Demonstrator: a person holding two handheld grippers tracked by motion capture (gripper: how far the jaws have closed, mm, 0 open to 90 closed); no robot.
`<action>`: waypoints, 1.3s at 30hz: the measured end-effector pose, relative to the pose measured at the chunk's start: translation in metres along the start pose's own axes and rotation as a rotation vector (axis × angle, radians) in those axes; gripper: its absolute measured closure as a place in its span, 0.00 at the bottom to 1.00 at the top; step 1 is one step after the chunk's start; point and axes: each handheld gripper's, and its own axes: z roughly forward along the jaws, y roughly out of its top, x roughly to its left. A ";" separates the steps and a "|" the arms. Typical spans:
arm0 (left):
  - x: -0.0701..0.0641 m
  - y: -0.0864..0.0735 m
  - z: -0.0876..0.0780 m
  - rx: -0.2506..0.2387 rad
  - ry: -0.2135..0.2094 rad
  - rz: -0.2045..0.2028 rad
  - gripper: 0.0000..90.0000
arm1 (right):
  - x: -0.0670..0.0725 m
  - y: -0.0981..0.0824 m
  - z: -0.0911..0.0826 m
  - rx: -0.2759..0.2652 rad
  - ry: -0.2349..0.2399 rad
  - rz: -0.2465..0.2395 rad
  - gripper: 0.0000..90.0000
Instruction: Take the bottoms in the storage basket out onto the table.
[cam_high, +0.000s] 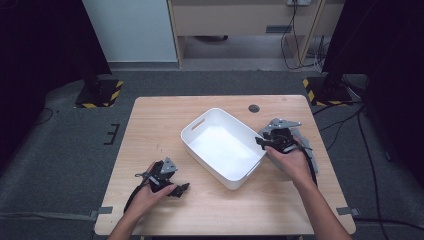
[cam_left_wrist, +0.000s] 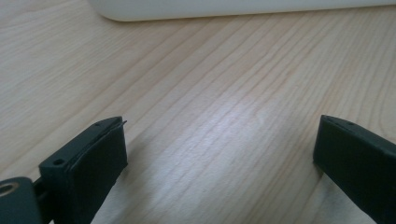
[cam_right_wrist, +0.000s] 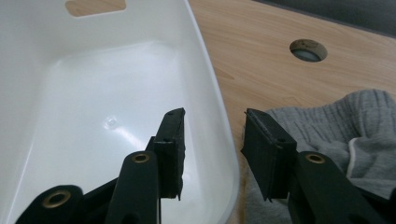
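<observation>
While the left gripper (cam_high: 183, 189) rests on the near left of the wooden table (cam_high: 150, 120) with jaws wide and nothing between them, the right gripper (cam_right_wrist: 212, 140) straddles the right rim of the white plastic bin (cam_right_wrist: 93, 93), jaws narrowed but not pressing it; a grey cloth (cam_right_wrist: 327, 126) lies just right of the bin.

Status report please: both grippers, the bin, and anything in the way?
Left gripper open, over bare table. Right gripper straddles bin wall, not clamped. Grey cloth beside bin.
</observation>
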 end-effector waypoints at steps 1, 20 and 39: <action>0.001 0.000 -0.002 -0.011 -0.005 -0.009 0.03 | 0.001 0.000 0.001 0.006 0.001 -0.001 0.65; 0.018 0.003 -0.022 -0.169 0.064 -0.157 0.04 | 0.014 -0.002 0.001 0.042 0.057 -0.038 0.65; 0.028 0.008 -0.059 -0.299 0.112 -0.263 0.24 | 0.068 0.008 0.008 0.031 0.226 -0.118 0.59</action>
